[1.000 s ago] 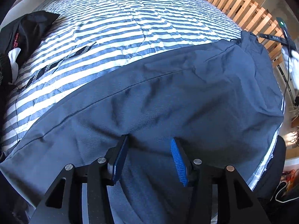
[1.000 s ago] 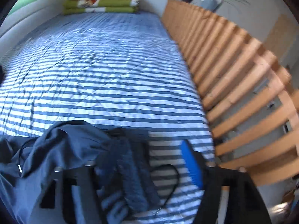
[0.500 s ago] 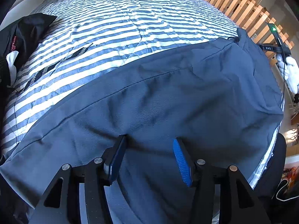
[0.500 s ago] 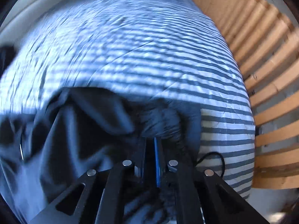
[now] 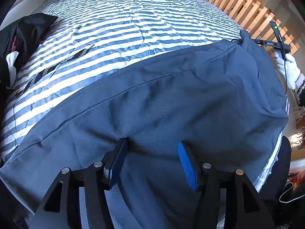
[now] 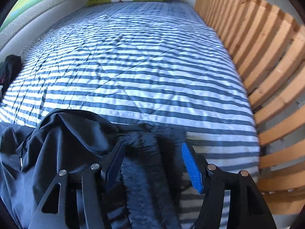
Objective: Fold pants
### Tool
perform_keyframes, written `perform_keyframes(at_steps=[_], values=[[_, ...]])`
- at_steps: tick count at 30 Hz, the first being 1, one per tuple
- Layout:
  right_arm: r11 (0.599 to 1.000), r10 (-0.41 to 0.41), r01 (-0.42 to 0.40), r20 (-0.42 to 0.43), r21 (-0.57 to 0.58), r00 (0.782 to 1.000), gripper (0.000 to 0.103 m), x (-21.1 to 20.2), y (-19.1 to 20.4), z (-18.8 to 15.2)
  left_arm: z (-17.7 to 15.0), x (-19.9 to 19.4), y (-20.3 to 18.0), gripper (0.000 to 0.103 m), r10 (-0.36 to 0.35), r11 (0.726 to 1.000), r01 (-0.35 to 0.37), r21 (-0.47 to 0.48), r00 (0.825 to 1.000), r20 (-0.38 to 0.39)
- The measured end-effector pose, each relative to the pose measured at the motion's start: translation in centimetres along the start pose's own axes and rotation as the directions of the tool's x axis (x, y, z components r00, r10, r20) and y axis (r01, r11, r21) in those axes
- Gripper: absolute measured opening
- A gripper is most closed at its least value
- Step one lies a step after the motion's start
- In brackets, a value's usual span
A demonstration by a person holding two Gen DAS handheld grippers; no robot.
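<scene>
Pants [image 5: 171, 99] on striped bed [image 5: 133, 19]

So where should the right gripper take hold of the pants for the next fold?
Probably the gathered waistband, from above: it bunches into a raised ridge lying between the open fingers of the right gripper, near the pants' right end on the striped bedspread.

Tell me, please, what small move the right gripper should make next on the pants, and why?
Probably close the right gripper on the gathered waistband. Its jaws have just been opening and now stand apart with that bunched band between them, not pinched. The pants lie spread flat across the striped bedspread, so a firm hold looks needed before any fold.
</scene>
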State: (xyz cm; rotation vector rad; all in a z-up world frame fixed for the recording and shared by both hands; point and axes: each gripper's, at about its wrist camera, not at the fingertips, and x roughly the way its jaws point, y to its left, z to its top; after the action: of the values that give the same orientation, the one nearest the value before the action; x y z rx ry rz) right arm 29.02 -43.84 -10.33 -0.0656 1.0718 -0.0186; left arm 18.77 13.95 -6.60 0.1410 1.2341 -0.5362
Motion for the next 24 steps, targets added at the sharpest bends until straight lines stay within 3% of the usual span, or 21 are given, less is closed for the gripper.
perform_keyframes(at_steps=[4,6,11,16,18,21,23,24], values=[[0.997,0.037,-0.038,-0.016,-0.064,0.999,0.058,1.7,1.8,-0.9,0.1,0.3,-0.8,0.068,0.011,1.0,-0.01,0.026,1.0,-0.006],[0.994,0.019,-0.022,-0.026,-0.103,0.999,0.054,2.3,2.9,-1.3,0.2,0.5,-1.2,0.072,0.018,0.999,-0.018,0.04,1.0,-0.008],[0.999,0.031,-0.031,0.012,-0.03,0.999,0.04,1.3,2.3,-1.5,0.2,0.6,-1.5,0.075,0.021,0.999,-0.021,0.048,1.0,-0.009],[0.997,-0.07,0.065,0.116,0.041,0.991,0.038,-3.5,1.2,-2.2,0.4,0.6,-1.1,0.075,0.003,0.999,-0.002,0.033,1.0,-0.014],[0.984,-0.154,0.137,0.142,0.118,0.978,0.038,-5.3,-0.5,-2.1,0.4,0.6,-1.0,0.075,0.003,0.999,-0.003,0.037,1.0,-0.015],[0.934,-0.308,0.298,0.022,0.198,0.951,0.038,-3.2,-3.6,-1.7,0.4,0.5,-0.8,0.075,-0.002,0.999,0.002,0.035,1.0,-0.01],[0.952,-0.245,0.252,-0.064,0.175,0.967,0.04,-0.6,-3.4,-1.7,0.5,0.5,-0.7,0.075,-0.007,1.0,0.007,0.026,1.0,-0.01],[0.953,-0.255,0.265,-0.084,0.148,0.963,0.041,-0.1,-2.8,-1.5,0.5,0.5,-0.7,0.075,-0.011,1.0,0.012,0.021,1.0,-0.011]])
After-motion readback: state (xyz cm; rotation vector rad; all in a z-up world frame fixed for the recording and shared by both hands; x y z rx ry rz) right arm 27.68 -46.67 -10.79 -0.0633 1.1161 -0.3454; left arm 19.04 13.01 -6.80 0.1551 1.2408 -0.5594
